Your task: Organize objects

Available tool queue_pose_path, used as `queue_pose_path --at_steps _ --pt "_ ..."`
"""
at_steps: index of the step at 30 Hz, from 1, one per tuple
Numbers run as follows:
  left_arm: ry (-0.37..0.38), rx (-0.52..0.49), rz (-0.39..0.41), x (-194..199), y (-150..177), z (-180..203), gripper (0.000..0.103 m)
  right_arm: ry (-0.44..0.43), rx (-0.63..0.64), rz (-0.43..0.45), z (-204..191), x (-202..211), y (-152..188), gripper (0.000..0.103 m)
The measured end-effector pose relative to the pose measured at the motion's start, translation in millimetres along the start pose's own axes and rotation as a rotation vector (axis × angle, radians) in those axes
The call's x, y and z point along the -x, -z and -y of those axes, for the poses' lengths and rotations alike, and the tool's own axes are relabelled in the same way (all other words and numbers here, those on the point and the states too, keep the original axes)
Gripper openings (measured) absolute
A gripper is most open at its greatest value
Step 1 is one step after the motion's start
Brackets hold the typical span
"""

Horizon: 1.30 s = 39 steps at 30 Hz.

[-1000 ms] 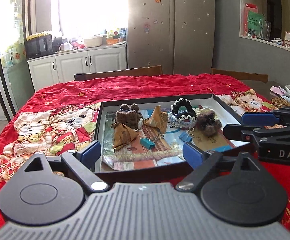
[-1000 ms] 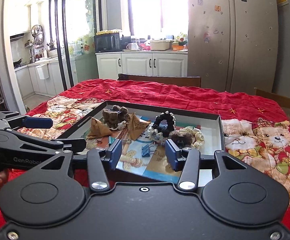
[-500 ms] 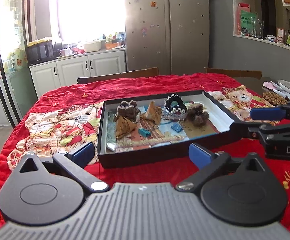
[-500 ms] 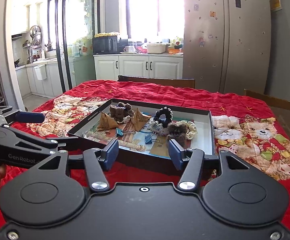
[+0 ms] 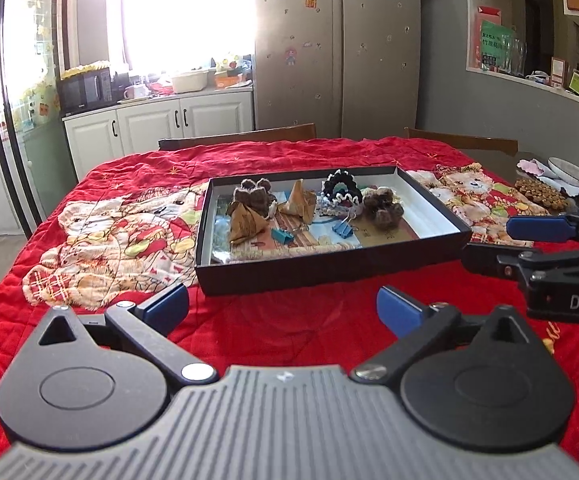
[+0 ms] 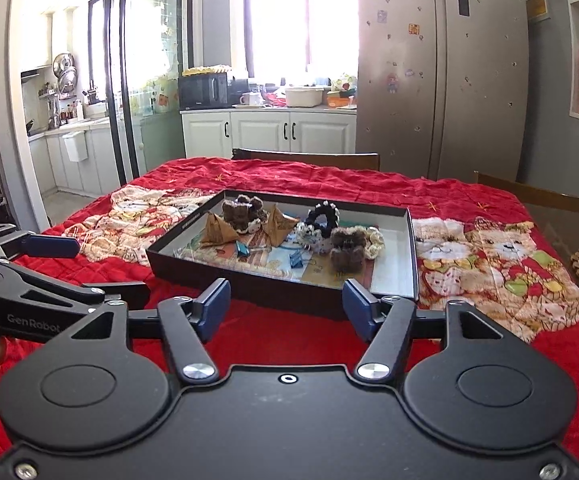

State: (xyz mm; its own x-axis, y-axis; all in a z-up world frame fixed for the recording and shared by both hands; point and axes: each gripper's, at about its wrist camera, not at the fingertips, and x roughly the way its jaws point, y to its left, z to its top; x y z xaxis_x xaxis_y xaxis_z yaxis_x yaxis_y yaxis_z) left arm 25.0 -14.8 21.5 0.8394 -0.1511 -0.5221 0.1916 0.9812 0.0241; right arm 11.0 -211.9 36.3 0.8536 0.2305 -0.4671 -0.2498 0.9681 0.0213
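A shallow black box (image 5: pixel 329 276) with a white inner wall lies flat on the red quilt, open on top. Everything else sits inside the box, on printed paper lining its floor. At its far left stands a fuzzy brown scrunchie (image 5: pixel 254 196), with 2 brown paper pyramids beside it: 1 (image 5: pixel 245 222) in front of it and 1 (image 5: pixel 299 202) to its right. Right of these, a black scrunchie with white trim (image 5: pixel 341 186) stands upright. A second fuzzy brown scrunchie (image 5: pixel 383 208) lies further right. Nearer the front wall lie a teal binder clip (image 5: pixel 282 236) and a blue binder clip (image 5: pixel 343 229).
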Motion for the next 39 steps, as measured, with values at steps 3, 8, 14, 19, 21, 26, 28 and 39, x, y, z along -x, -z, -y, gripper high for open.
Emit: queue_pose_path --at_steps 3,8,14,19,21,26,28,39 --pt "-0.002 0.017 -0.011 2 6 0 0.103 0.012 0.0 -0.01 -3 3 7 0.066" --pt "-0.006 0.039 -0.037 2 13 -1 0.103 0.033 -0.014 -0.032 -4 3 20 0.071" --pt "-0.021 0.058 -0.03 5 21 -2 0.103 0.036 -0.046 -0.039 -3 6 29 0.076" --pt "-0.024 0.084 -0.045 4 26 -5 0.103 0.053 -0.059 -0.04 -3 6 31 0.078" --pt "-0.034 0.083 -0.045 4 29 -5 0.103 0.057 -0.069 -0.042 -2 5 32 0.078" --pt "-0.024 0.077 -0.057 2 32 -3 0.103 0.062 -0.084 -0.053 -1 2 34 0.079" --pt "-0.024 0.073 -0.061 1 33 -2 0.103 0.061 -0.087 -0.059 -1 0 36 0.079" --pt "-0.019 0.082 -0.06 1 34 -1 0.103 0.055 -0.079 -0.075 -7 -4 41 0.08"
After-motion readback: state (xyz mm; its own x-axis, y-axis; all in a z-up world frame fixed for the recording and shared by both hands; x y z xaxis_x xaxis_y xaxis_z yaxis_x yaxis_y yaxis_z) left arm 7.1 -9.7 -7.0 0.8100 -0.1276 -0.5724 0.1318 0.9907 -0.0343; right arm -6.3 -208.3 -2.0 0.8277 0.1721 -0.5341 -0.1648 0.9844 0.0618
